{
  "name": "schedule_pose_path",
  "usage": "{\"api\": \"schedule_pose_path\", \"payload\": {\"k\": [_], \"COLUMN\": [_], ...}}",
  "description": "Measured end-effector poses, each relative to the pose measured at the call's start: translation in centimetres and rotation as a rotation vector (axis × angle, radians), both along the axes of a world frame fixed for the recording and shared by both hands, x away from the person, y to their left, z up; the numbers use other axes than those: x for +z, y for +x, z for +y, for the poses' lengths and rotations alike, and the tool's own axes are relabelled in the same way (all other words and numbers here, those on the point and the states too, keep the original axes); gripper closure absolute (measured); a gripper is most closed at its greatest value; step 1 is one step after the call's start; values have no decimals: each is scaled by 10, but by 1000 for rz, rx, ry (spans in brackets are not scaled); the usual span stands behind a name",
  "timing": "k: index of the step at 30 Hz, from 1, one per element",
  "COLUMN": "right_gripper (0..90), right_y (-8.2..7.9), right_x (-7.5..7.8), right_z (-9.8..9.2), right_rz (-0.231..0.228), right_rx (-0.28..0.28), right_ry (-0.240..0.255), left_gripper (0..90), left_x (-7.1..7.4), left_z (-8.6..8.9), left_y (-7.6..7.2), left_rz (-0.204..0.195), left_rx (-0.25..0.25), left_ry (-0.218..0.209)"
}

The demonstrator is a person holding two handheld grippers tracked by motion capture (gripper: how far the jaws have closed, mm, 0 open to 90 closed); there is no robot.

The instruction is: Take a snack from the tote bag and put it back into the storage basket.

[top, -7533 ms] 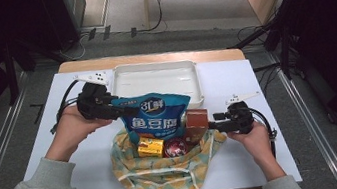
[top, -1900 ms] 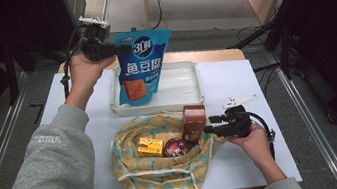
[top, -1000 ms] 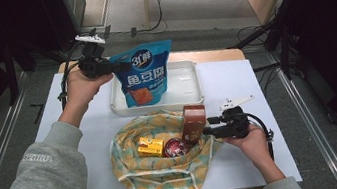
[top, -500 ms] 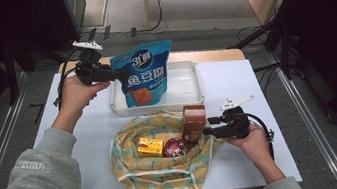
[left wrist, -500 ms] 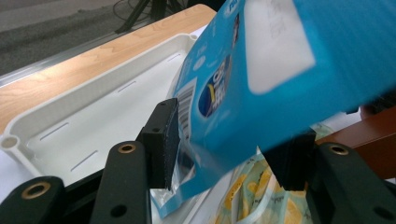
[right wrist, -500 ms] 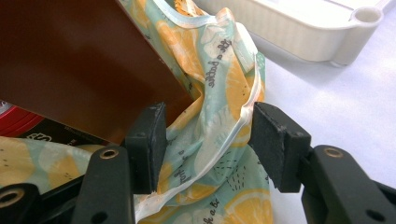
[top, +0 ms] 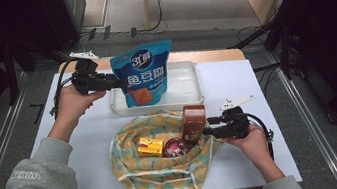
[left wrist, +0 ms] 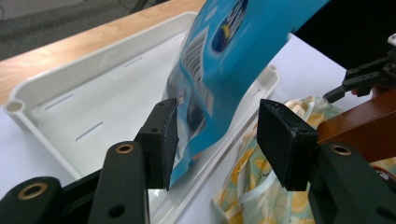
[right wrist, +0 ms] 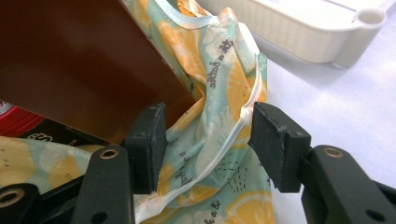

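Observation:
A blue snack pouch stands upright in the white tray. My left gripper sits at its left edge. In the left gripper view its jaws have just been opening. The pouch's edge hangs between them near the left pad, unpressed. My right gripper is at the right rim of the lemon-print cloth bag, beside the brown box. In the right gripper view its jaws stand apart around loose cloth, and the brown box's corner is by the left pad.
Inside the cloth bag lie a yellow box and a red round tin. The tray's near wall runs just beyond the bag. White tabletop lies on either side of the bag, and cables trail off the table's far left.
The left hand has come down and a little leftward with the pouch. Its jaws have parted from the pouch, which now stands in the tray. The right hand has kept still.

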State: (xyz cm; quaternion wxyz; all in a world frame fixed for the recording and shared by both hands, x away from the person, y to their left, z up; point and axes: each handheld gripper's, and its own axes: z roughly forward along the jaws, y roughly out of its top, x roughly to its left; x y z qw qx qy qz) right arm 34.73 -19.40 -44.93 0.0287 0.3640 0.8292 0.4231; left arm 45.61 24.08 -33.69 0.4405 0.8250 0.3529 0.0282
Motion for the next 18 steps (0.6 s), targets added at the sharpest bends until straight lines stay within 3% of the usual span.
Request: {"api": "schedule_pose_path", "payload": {"k": [3, 13, 18], "right_gripper": [465, 464, 464], "right_y": [0, -1, 0], "right_x": [0, 0, 0], "right_z": [1, 3, 3], "right_rz": [-5, -11, -10], "right_rx": [7, 18, 20], "right_ry": [0, -10, -12], "left_gripper": [488, 502, 583], "left_x": [-7, -24, -33], "left_z": [1, 1, -1], "left_y": [-1, -5, -3], "left_rz": [20, 25, 24], "left_rx": [5, 15, 39], "left_ry": [8, 21, 47]}}
